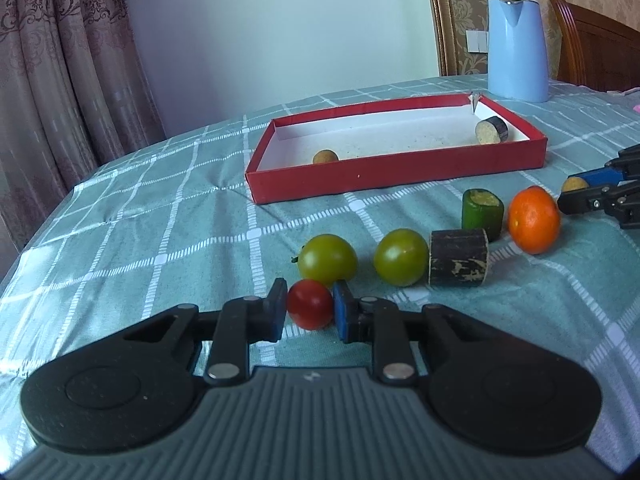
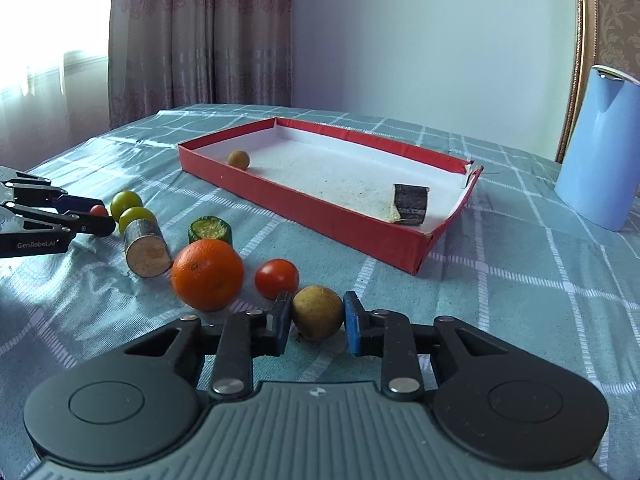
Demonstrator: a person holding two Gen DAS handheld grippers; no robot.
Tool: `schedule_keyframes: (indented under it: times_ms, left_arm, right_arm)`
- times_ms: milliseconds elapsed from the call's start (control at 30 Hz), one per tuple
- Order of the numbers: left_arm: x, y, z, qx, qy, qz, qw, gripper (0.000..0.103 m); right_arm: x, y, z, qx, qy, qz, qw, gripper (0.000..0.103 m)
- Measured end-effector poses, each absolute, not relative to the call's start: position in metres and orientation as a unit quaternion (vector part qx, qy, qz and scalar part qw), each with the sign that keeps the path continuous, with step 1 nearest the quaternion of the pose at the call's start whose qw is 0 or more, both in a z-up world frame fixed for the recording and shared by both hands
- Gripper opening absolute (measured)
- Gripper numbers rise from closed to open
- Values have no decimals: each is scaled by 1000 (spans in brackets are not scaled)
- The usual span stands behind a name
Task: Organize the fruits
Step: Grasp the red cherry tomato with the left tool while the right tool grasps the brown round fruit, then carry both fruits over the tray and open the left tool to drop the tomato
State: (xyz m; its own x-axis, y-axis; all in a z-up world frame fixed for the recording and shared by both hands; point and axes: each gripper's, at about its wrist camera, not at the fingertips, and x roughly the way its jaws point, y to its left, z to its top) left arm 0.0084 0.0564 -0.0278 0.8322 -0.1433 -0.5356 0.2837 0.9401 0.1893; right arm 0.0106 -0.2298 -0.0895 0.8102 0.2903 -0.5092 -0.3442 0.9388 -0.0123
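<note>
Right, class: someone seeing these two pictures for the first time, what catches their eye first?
Probably the red tray mid-table, with a brown longan and a dark sugarcane piece inside. Then the orange, brightest of the loose fruit on the checked tablecloth. Nearest, the left gripper closes around a red cherry tomato, the right gripper around another longan.
</note>
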Motion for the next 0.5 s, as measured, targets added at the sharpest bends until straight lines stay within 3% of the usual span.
schedule_keyframes:
  times_ms: [500]
  left_arm:
    - [7,52,11,80,221,-86,968,22]
  right_arm:
    - [2,-233,-79,-42,209,129,968,27]
